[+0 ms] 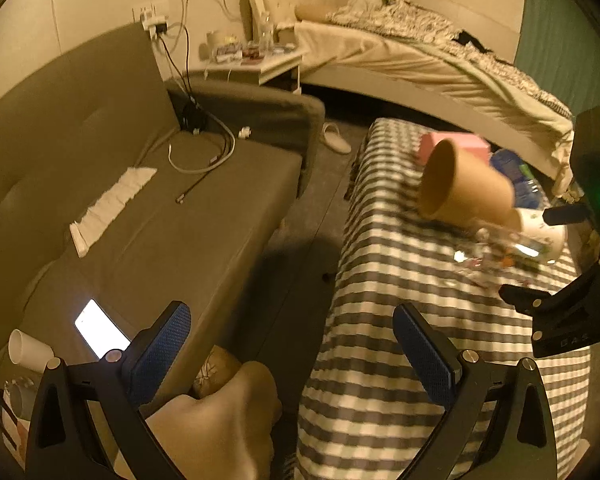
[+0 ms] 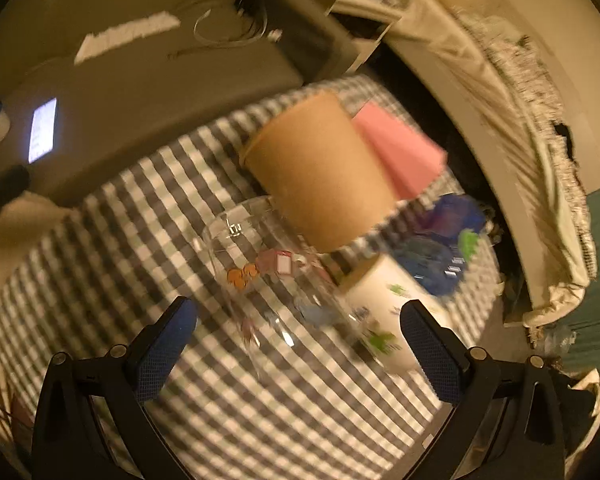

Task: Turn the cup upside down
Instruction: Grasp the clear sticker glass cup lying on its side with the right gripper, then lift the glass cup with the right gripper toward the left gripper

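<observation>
A brown paper cup (image 1: pixel 466 184) (image 2: pixel 320 172) stands on the checked tablecloth (image 1: pixel 380 320) (image 2: pixel 120 260). A clear glass with cartoon prints (image 2: pixel 268 276) (image 1: pixel 484 256) stands in front of it, and a white mug with green prints (image 2: pixel 384 312) (image 1: pixel 540 236) is beside that. My right gripper (image 2: pixel 298 344) is open, with the glass between and just beyond its fingers; the view is blurred. Its body (image 1: pixel 572 308) shows at the right of the left wrist view. My left gripper (image 1: pixel 292 352) is open and empty, over the table's near left edge.
A pink box (image 2: pixel 400 156) and blue packets (image 2: pixel 440 248) lie behind the cups. A grey sofa (image 1: pixel 140 200) with cables, a lit phone (image 1: pixel 100 328) and a white cup (image 1: pixel 28 350) is left of the table. A bed (image 1: pixel 420 52) is behind.
</observation>
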The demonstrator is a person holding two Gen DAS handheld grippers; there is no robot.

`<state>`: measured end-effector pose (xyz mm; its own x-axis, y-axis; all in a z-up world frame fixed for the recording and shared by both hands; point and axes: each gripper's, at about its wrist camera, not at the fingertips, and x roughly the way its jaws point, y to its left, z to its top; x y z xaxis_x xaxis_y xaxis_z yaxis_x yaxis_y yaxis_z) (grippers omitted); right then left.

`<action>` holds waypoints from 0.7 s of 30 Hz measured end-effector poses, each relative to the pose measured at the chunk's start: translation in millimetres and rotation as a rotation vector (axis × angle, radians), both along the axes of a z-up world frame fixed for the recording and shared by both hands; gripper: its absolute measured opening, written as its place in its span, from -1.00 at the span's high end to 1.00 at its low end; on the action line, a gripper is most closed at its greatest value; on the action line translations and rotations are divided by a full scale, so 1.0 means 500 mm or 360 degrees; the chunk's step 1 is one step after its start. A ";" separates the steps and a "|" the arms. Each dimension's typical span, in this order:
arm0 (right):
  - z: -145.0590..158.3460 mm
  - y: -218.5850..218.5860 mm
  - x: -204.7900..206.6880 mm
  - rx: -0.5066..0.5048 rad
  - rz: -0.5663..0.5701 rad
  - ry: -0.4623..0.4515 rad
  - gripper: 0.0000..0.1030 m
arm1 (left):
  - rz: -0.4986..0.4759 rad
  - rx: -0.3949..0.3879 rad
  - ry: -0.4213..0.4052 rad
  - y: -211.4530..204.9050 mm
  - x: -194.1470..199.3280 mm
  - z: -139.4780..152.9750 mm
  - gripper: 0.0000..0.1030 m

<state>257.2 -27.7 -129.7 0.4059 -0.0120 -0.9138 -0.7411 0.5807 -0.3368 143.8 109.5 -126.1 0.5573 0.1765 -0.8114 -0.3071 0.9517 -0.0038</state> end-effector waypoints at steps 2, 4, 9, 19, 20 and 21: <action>-0.027 0.003 0.011 -0.0001 0.0005 0.0035 -0.97 | 0.0003 -0.0009 0.0032 0.007 0.012 -0.017 -1.00; -0.051 0.006 0.023 -0.0001 0.0003 0.0075 -0.92 | 0.0002 -0.0024 0.0059 0.014 0.022 -0.031 -1.00; -0.076 0.027 0.046 -0.0082 0.0021 -0.0001 -0.82 | -0.0012 -0.0046 0.0079 0.012 0.031 -0.036 -1.00; -0.005 0.027 -0.032 -0.0037 0.0046 -0.0034 -0.43 | -0.0045 -0.0051 -0.0048 -0.009 -0.024 0.044 -1.00; 0.013 0.024 -0.052 -0.0033 0.0067 -0.0049 -0.43 | -0.0056 -0.0050 -0.0067 -0.013 -0.035 0.054 -1.00; 0.028 0.021 -0.072 -0.0030 0.0084 -0.0062 -0.43 | -0.0064 -0.0049 -0.0078 -0.015 -0.044 0.061 -1.00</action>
